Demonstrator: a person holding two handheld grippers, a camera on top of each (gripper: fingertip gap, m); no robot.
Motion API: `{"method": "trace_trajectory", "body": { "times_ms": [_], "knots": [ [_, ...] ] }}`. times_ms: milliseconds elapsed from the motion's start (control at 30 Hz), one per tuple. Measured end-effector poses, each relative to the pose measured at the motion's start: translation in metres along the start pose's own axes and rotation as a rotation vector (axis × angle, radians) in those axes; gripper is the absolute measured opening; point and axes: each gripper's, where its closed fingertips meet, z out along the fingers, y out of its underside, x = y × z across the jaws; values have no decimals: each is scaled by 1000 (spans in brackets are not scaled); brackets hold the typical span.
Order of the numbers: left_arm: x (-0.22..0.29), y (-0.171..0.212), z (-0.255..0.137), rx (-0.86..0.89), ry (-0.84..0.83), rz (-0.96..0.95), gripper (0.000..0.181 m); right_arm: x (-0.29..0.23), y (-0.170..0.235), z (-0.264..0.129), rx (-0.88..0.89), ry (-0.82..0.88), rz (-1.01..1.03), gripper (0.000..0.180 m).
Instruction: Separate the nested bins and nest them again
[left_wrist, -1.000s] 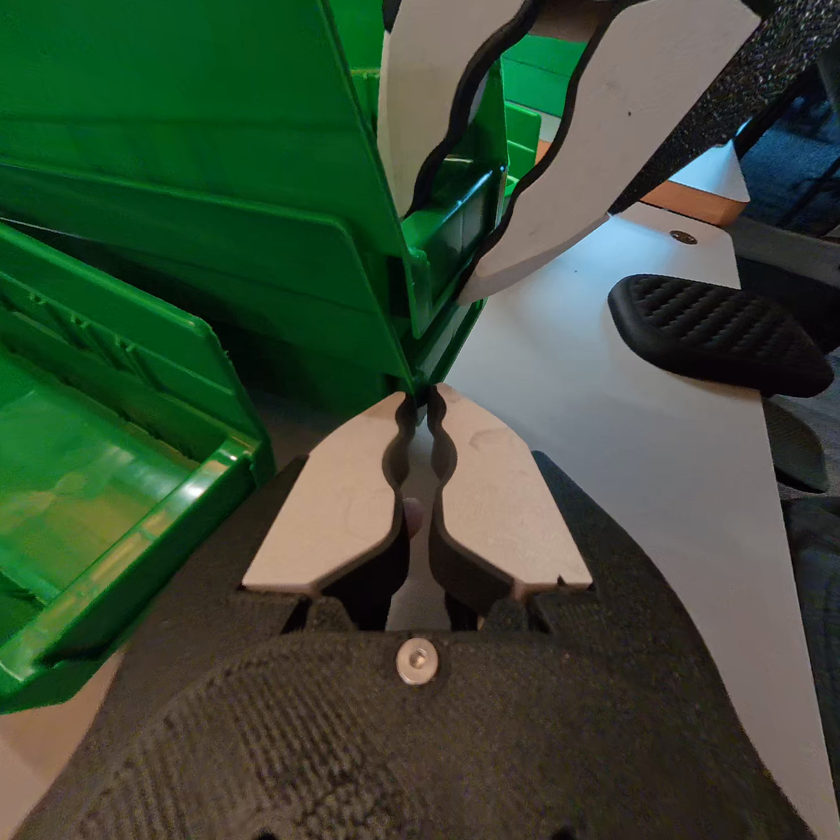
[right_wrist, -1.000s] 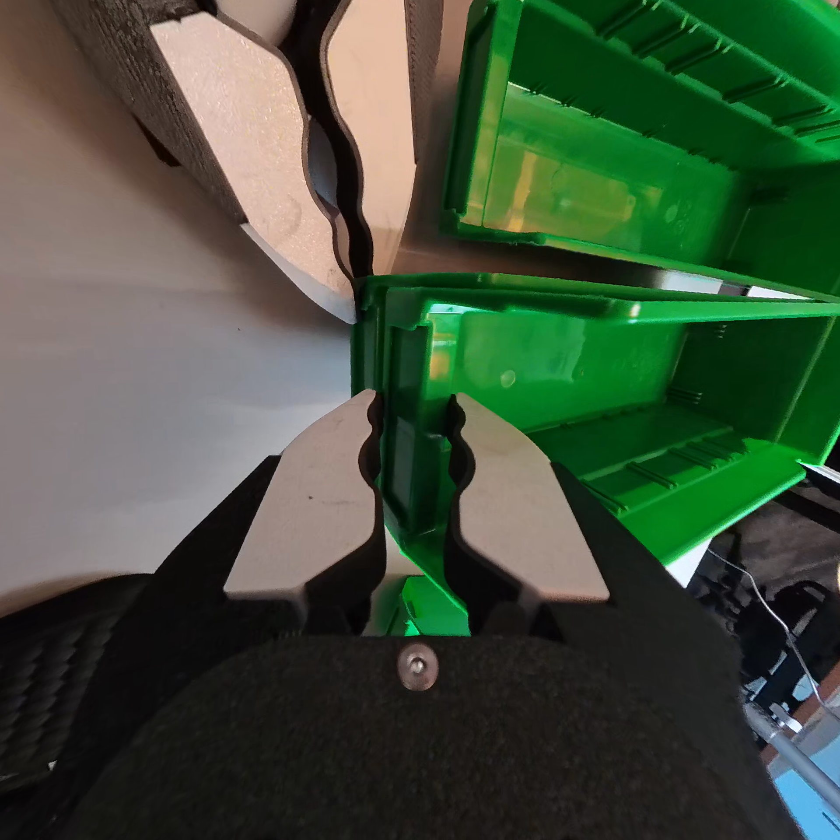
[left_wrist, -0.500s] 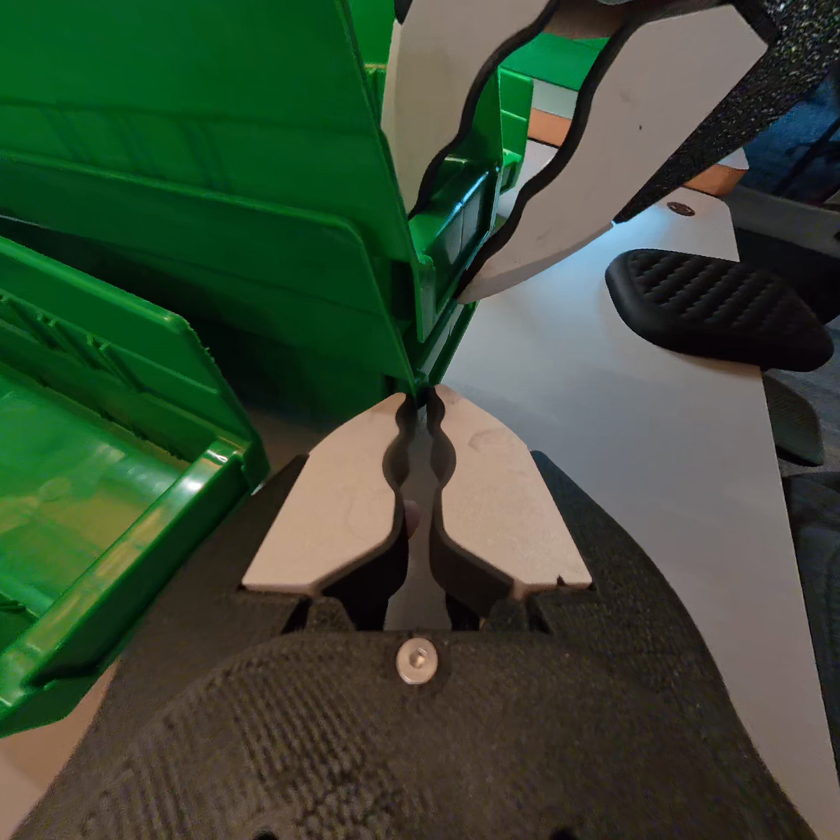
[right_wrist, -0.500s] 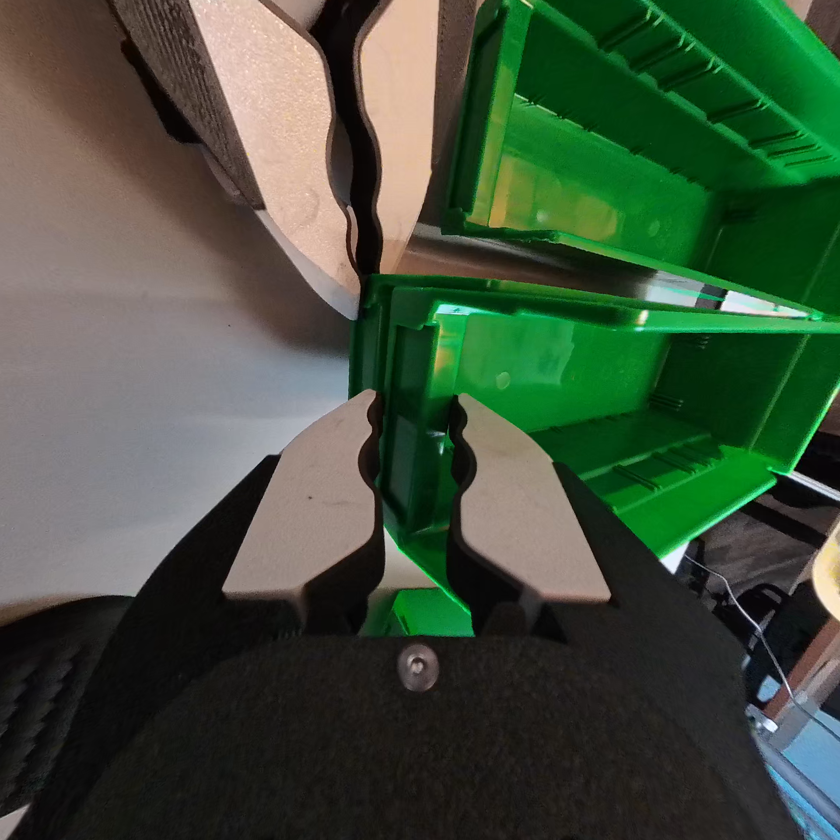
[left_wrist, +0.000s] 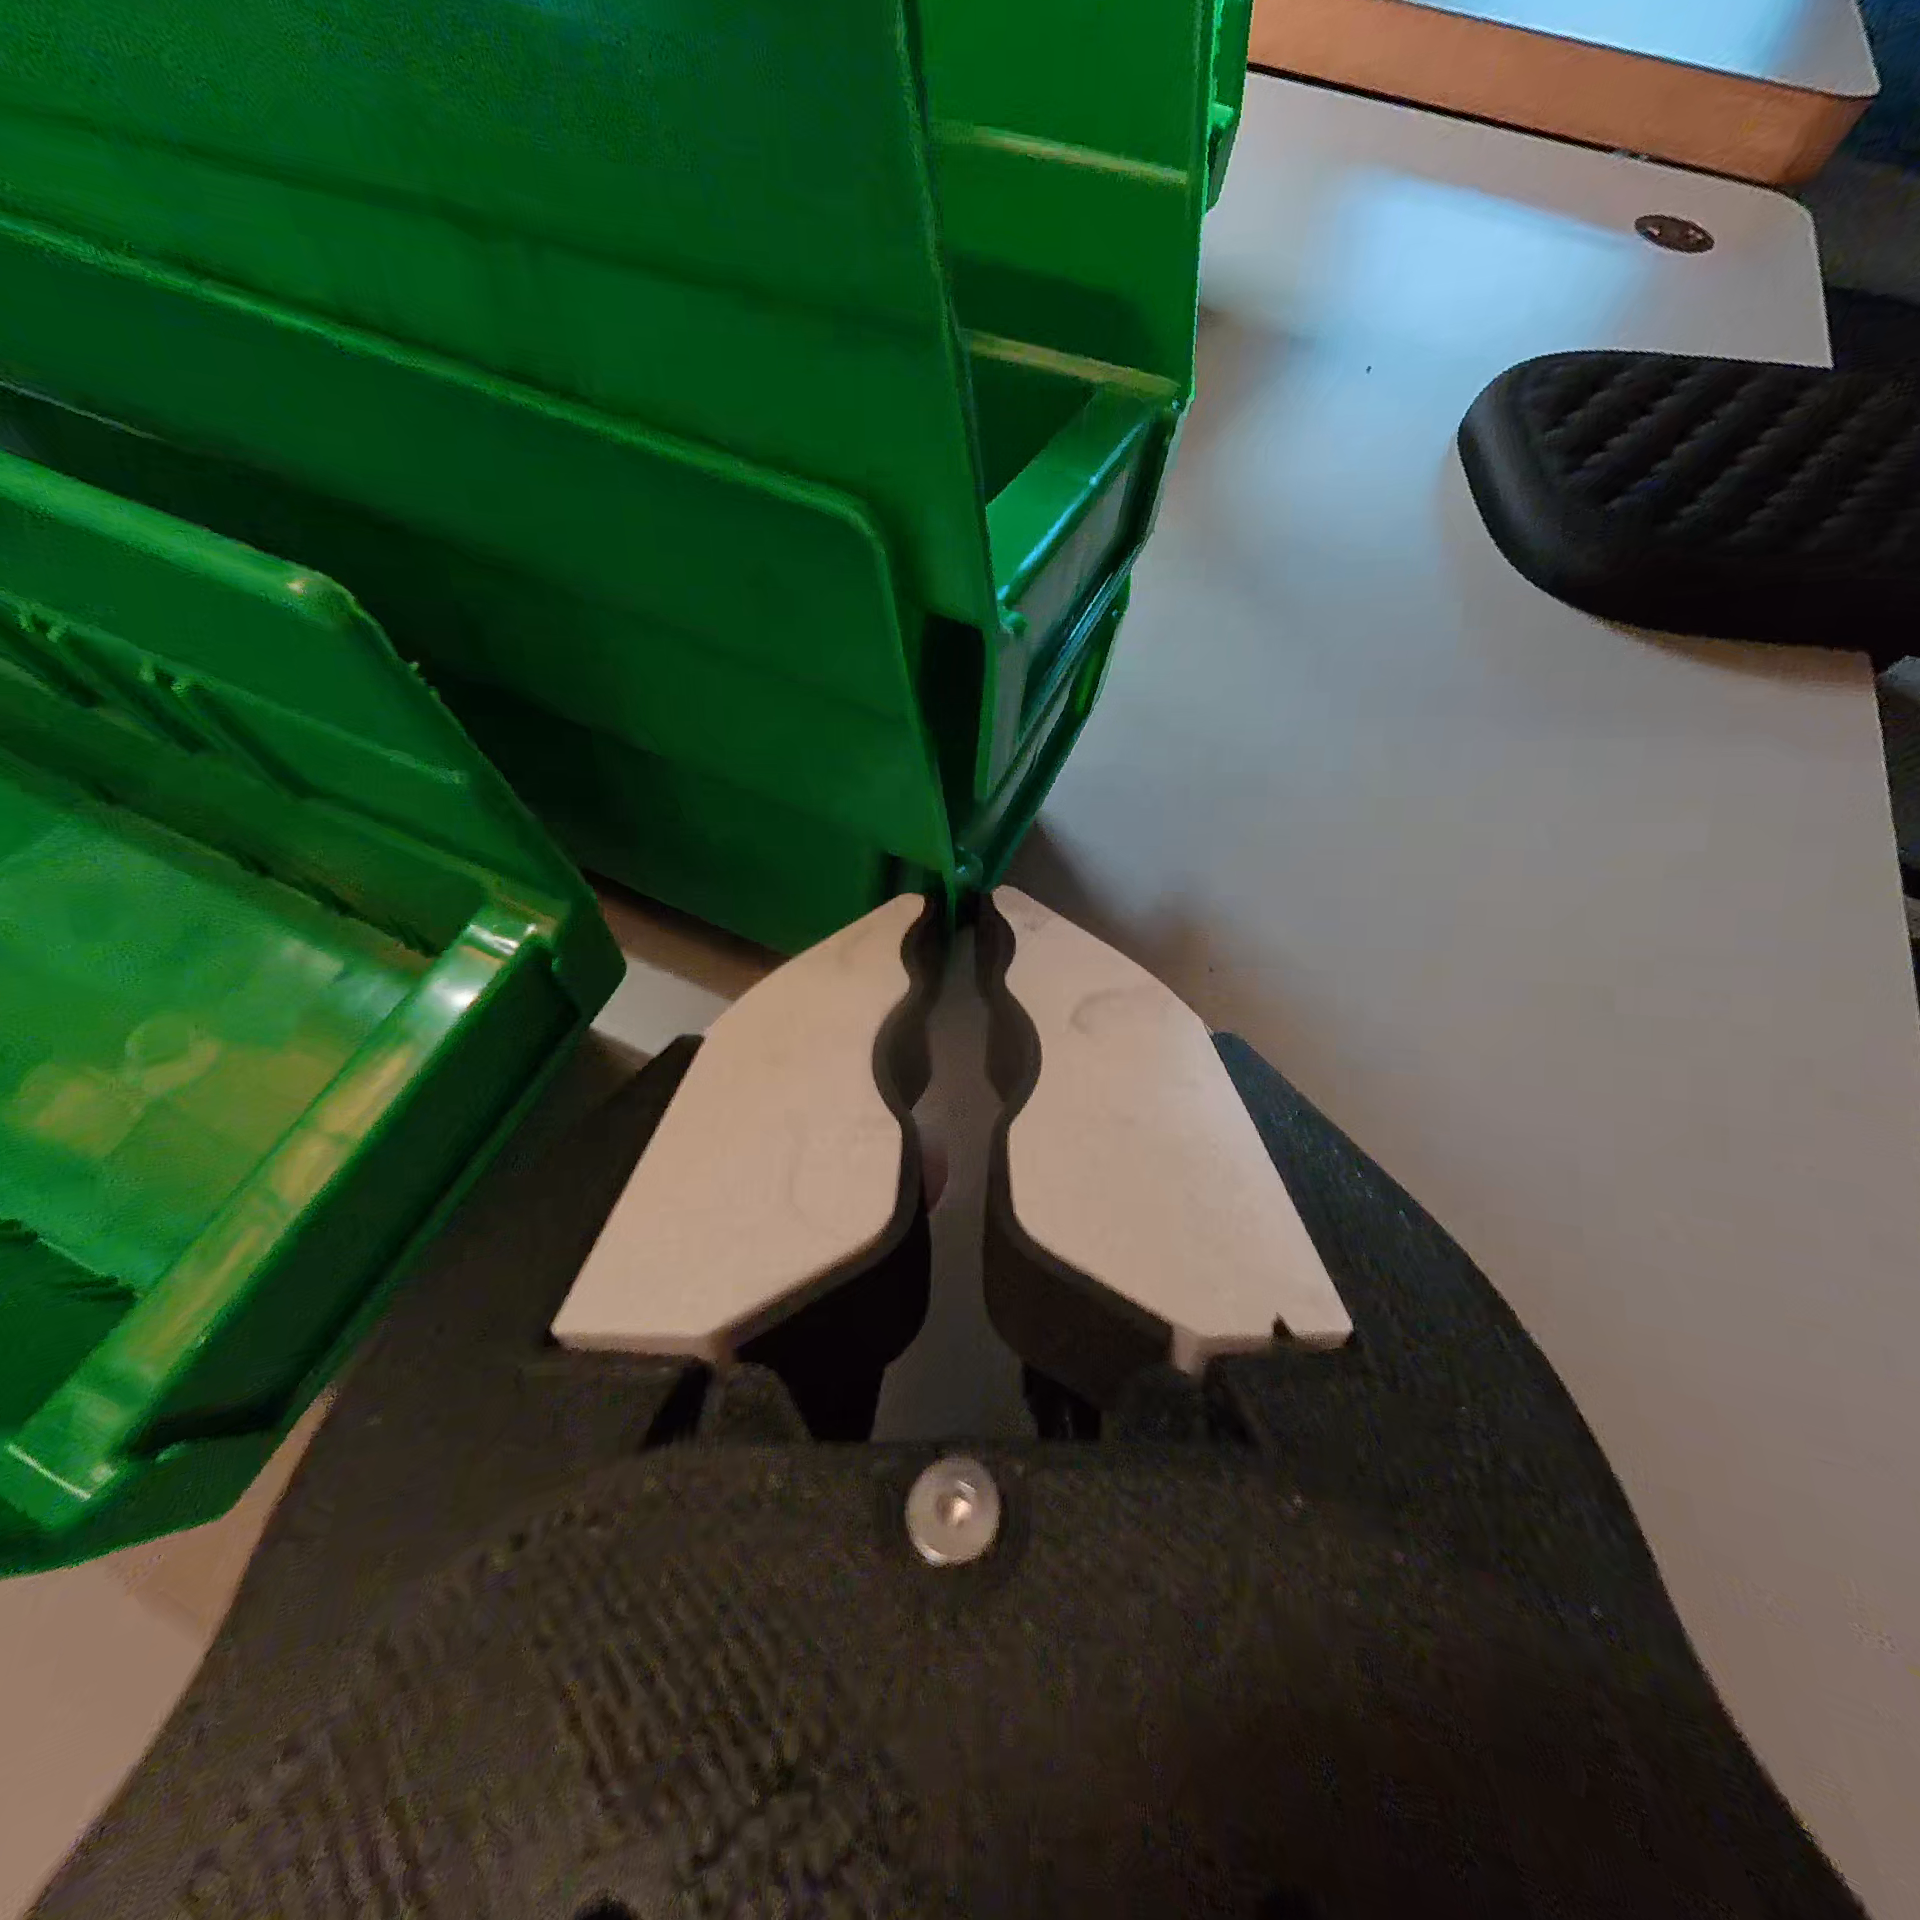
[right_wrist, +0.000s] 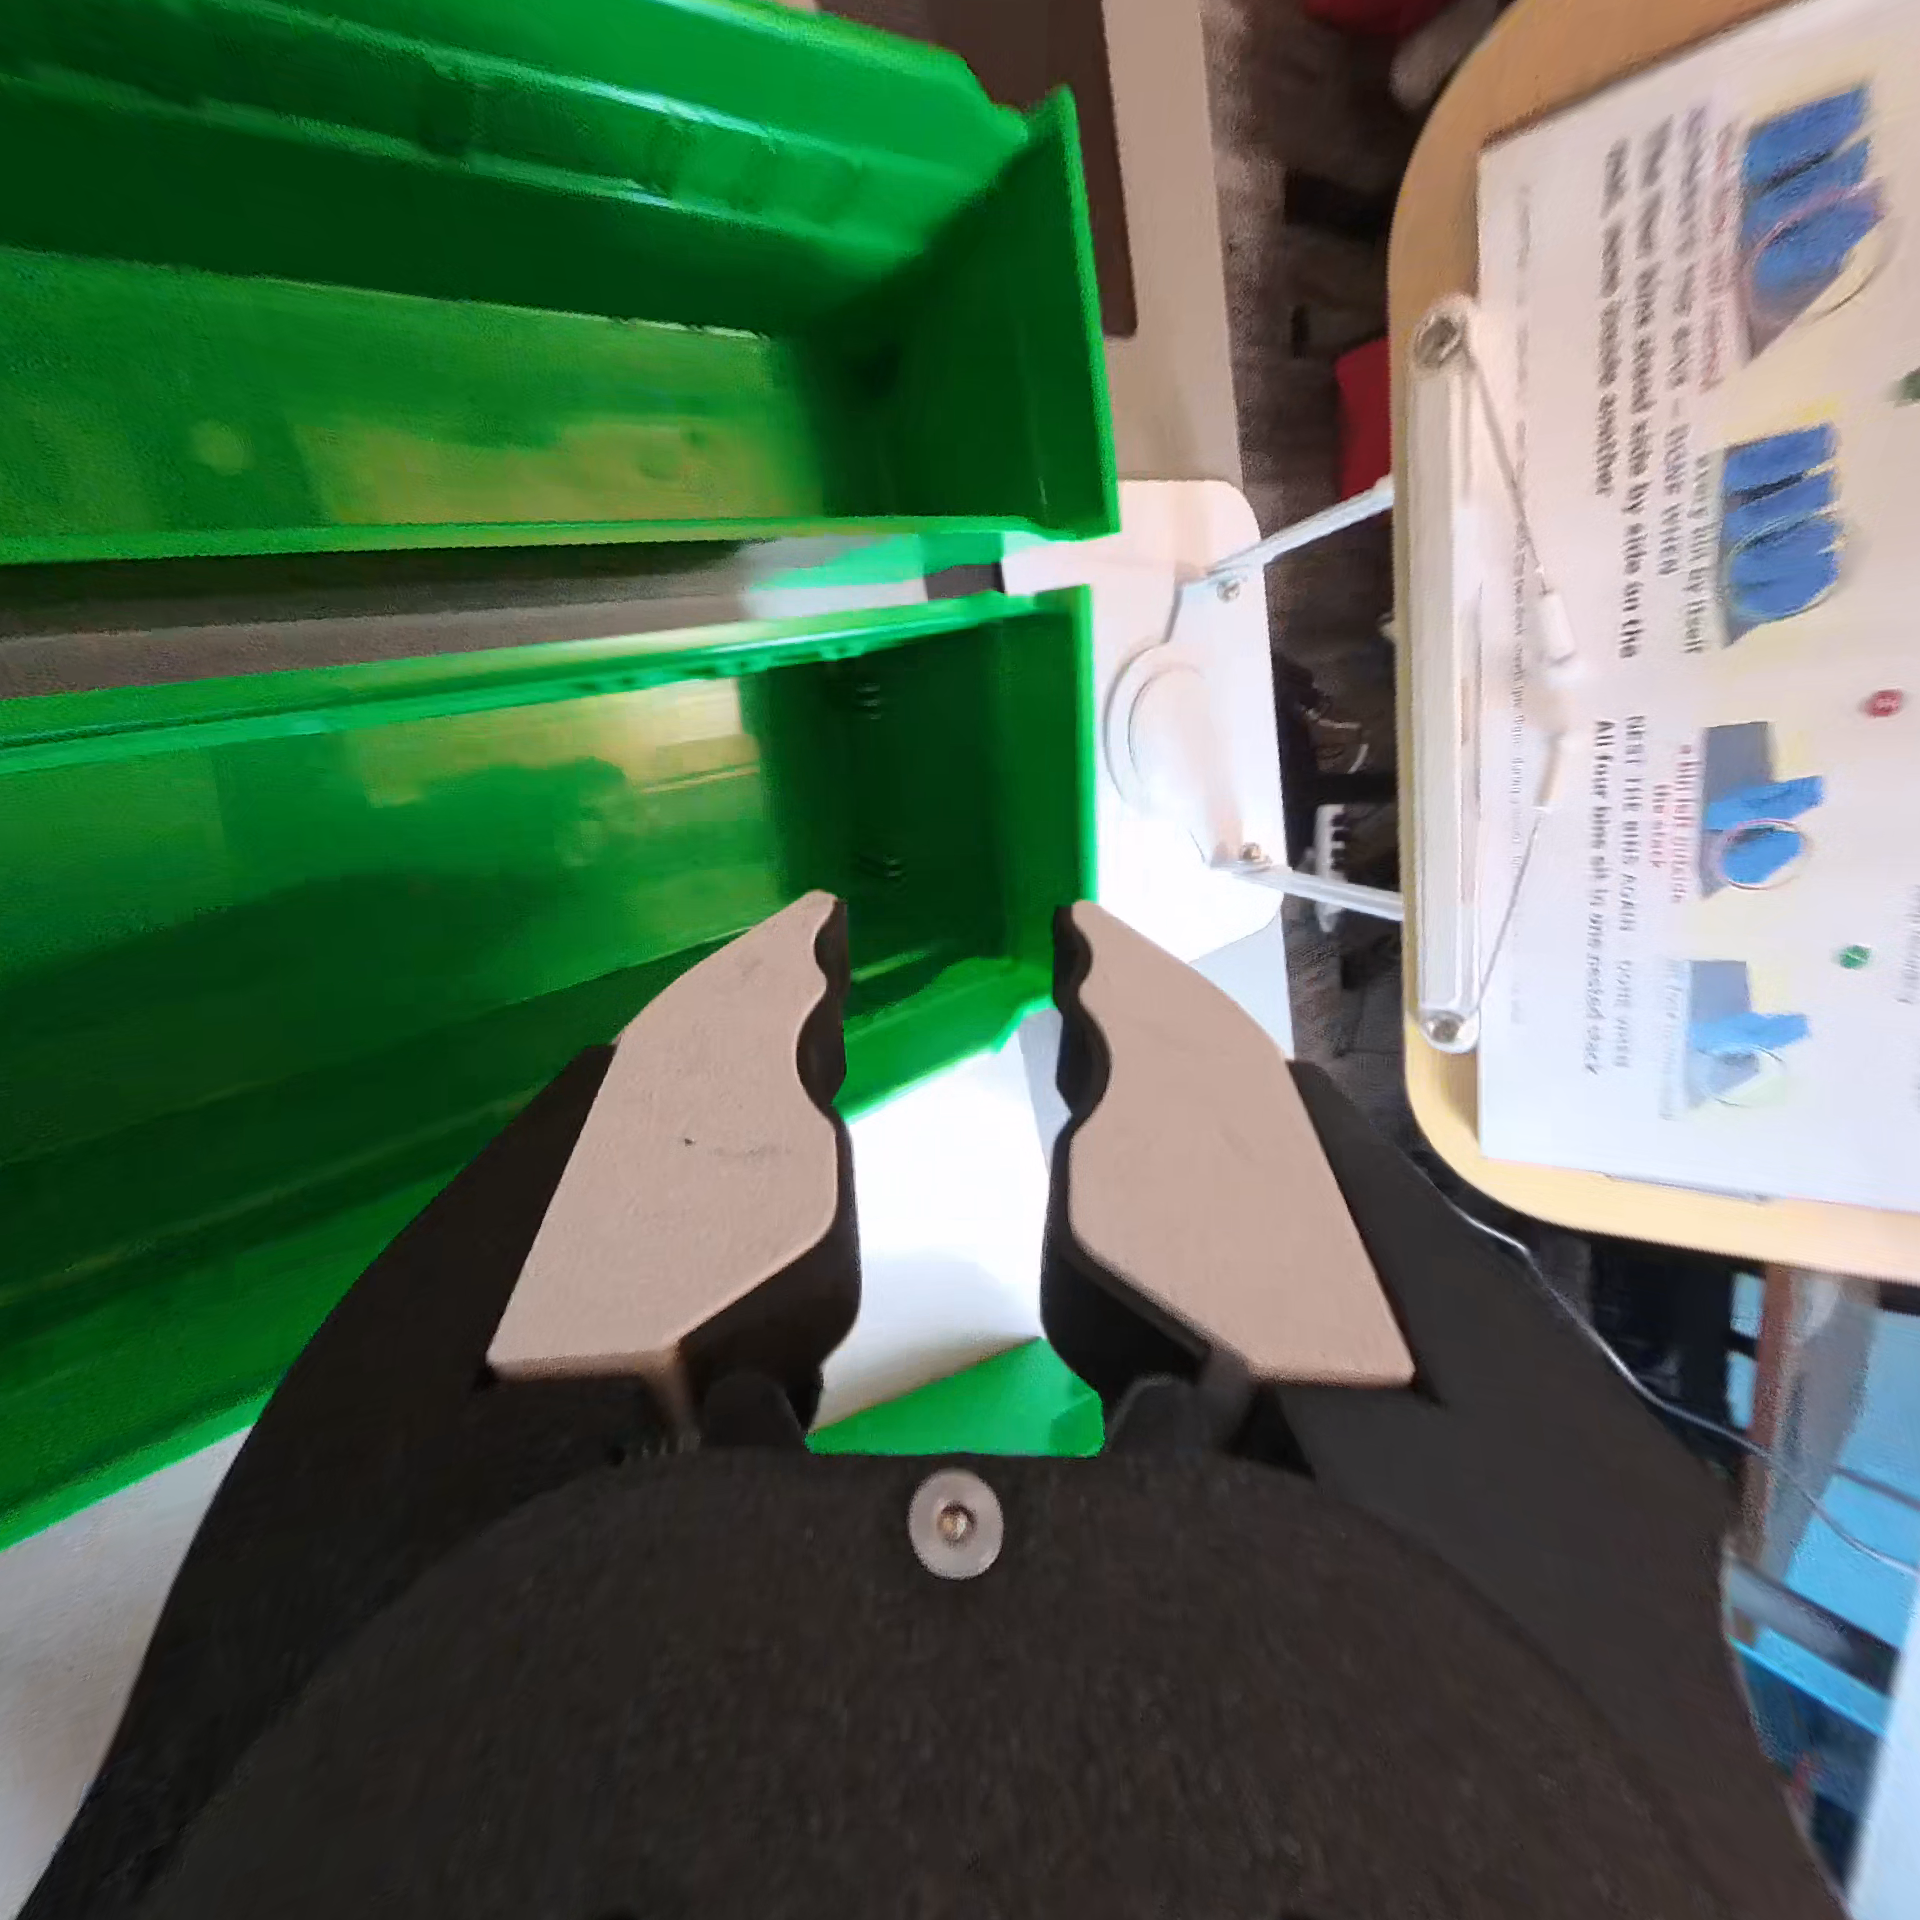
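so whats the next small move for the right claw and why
Probably swing the right claw back to the bin stack and grip the inner bin's rim. It is open and holds nothing, pointing at the far end of a bin, while the left claw is shut on the stack's bottom corner, seemingly pinning it for a pull.

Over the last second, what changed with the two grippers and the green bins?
The right gripper let go of the nested bin's end wall, opened, and drew off toward the bins' far end; it no longer shows in the left wrist view. The left gripper stayed shut on the corner edge of the nested green bins. The separate green bin beside them stayed on the white table.
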Motion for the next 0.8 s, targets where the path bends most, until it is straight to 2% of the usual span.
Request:
{"method": "trace_trajectory", "body": {
  "times_ms": [67, 133, 267, 433, 733, 767, 800],
  "knots": [
    [0, 2, -2, -7, 15, 3, 6, 20, 5, 31, -35, -5, 3, 38],
    [0, 4, -3, -15, 27, 2, 6, 29, 6, 56, -50, -52, 8, 27],
    [-1, 8, -5, -32, 70, -44, 6, 21, 4, 71, -78, -228, -12, 12],
    [-1, 13, -4, -50, 131, -214, 7, 24, -4, 43, -108, -338, -34, 7],
    [-10, 12, 0, -46, 64, -227, 8, 42, -26, -29, -59, -222, -90, 5],
    [-11, 13, -1, -54, 43, -200, 10, 42, -29, -37, -48, -205, -92, 5],
    [-12, 12, -3, -49, 22, -168, 24, 43, -30, -43, -49, -178, -103, 5]
  ]
}}
